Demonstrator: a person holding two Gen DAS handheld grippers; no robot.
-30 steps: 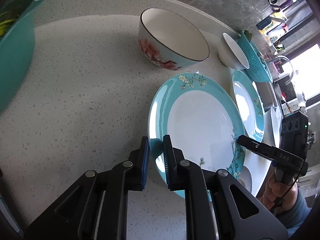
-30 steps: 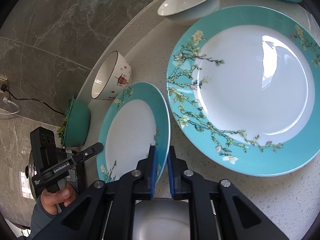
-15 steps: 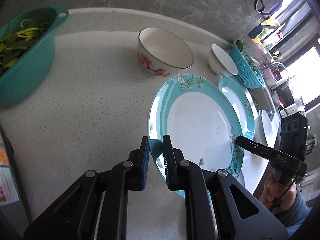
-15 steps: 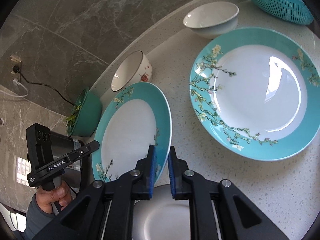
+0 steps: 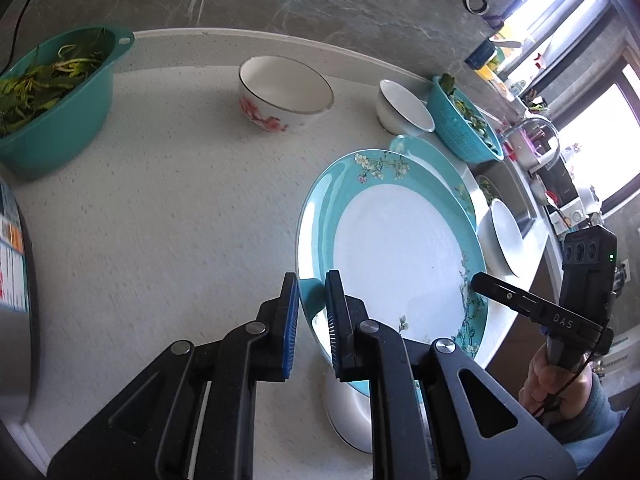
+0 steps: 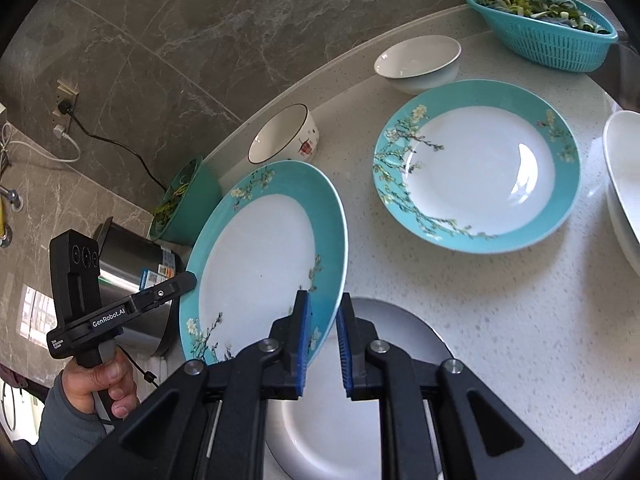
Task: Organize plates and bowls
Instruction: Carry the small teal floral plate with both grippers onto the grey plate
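Observation:
A teal-rimmed plate with a blossom pattern (image 5: pixel 400 256) (image 6: pixel 260 256) hangs tilted above the counter, held at opposite rims. My left gripper (image 5: pixel 312 280) is shut on its near left rim. My right gripper (image 6: pixel 322 300) is shut on the other rim. A matching teal plate (image 6: pixel 476 164) (image 5: pixel 440 164) lies flat on the counter beyond. A plain white plate (image 6: pixel 340 420) lies under the held one. Further back stand a bowl with red flowers (image 5: pixel 284 96), a white bowl (image 5: pixel 404 108) and another white bowl (image 5: pixel 504 236) at the right edge.
A teal basin of greens (image 5: pixel 52 100) sits at the back left. A teal colander of greens (image 6: pixel 540 28) stands at the back right. A steel appliance (image 6: pixel 132 264) stands at the counter's left end. The marble wall and a sink area bound the counter.
Both grippers have risen with the teal plate held between them. The counter, bowls and second plate now look smaller and farther away.

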